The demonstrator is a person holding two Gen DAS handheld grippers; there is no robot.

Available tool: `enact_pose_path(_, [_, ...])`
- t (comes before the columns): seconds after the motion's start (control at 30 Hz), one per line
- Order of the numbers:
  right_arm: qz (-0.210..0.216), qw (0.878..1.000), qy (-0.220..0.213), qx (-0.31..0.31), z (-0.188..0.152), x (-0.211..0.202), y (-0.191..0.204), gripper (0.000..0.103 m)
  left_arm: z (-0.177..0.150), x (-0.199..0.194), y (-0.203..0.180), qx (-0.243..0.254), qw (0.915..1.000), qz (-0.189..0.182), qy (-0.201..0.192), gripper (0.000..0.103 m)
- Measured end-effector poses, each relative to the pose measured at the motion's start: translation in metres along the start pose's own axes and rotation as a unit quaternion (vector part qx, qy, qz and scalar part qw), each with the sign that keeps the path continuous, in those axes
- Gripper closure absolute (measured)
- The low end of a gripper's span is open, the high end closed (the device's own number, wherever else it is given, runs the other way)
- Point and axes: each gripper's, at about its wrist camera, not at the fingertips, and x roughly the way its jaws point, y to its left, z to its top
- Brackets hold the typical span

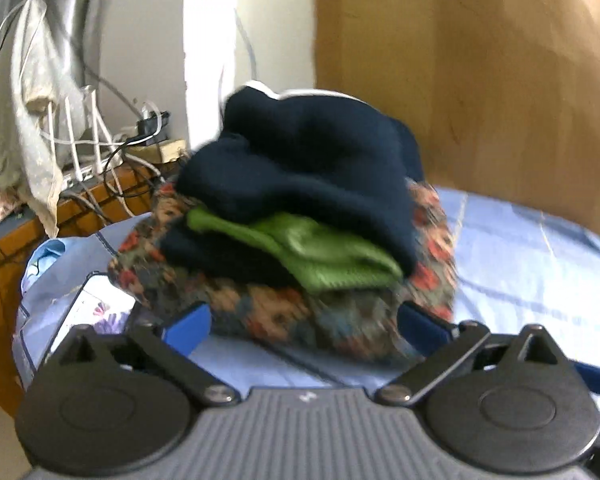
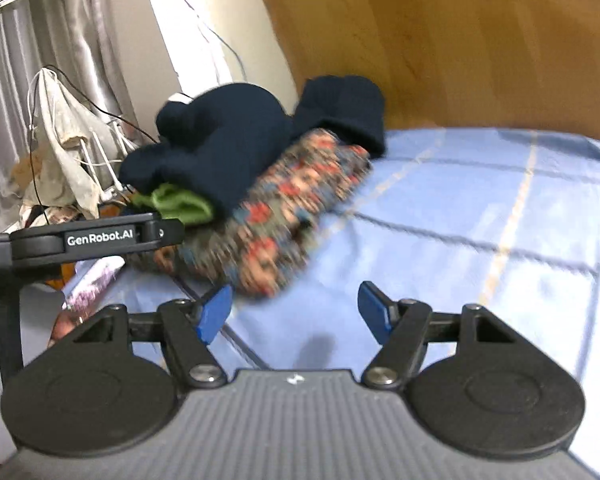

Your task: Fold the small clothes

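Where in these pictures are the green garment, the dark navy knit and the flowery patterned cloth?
green garment (image 1: pixel 324 256), left wrist view, folded front edge
dark navy knit (image 1: pixel 312 160), left wrist view, top bulge
flowery patterned cloth (image 2: pixel 284 216), right wrist view, near side

A stack of small clothes is shown. A folded floral-patterned fabric bundle in red, beige and blue-grey (image 1: pixel 284 312) (image 2: pixel 276 220) forms the base. On it a folded bright green knit garment (image 1: pixel 324 252) (image 2: pixel 176 204) is sandwiched between dark navy knit layers. A rumpled dark navy knit garment (image 1: pixel 308 160) (image 2: pixel 228 140) is draped uppermost.
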Motion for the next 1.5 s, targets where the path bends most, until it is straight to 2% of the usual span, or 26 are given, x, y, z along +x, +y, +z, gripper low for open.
enact_pose_path(0.2, [-0.001,1.0,-0.001,0.03,-0.018,-0.014,-0.024,0.027,-0.021,-0.01,-0.032,0.036,0.9988,0.022,0.025,0.0])
enact_pose_path(0.3, [0.014,0.998,-0.002,0.053,-0.018,-0.015,-0.032,0.025,-0.024,-0.013,-0.035,0.035,0.9983,0.035,0.031,0.0])
enact_pose_path(0.5, [0.031,0.998,-0.008,0.051,-0.02,-0.023,-0.03,0.023,-0.025,-0.015,-0.039,0.051,0.9967,0.055,0.031,0.0])
enact_pose_path(0.8, [0.037,0.996,-0.02,0.077,-0.021,-0.03,-0.039,0.022,-0.026,-0.01,-0.059,0.089,0.9945,0.047,0.027,0.0])
enact_pose_path(1.1, [0.04,0.995,-0.018,0.091,-0.021,-0.029,-0.043,0.022,-0.024,-0.005,-0.058,0.087,0.995,0.042,0.027,0.0])
enact_pose_path(1.27, [0.043,0.994,-0.022,0.094,-0.021,-0.031,-0.045,0.022,-0.023,-0.006,-0.063,0.108,0.9923,0.059,0.015,0.0])
enact_pose_path(1.5, [0.044,0.993,-0.027,0.102,-0.021,-0.033,-0.047,0.022,-0.022,-0.008,-0.066,0.115,0.9915,0.059,0.008,0.0])
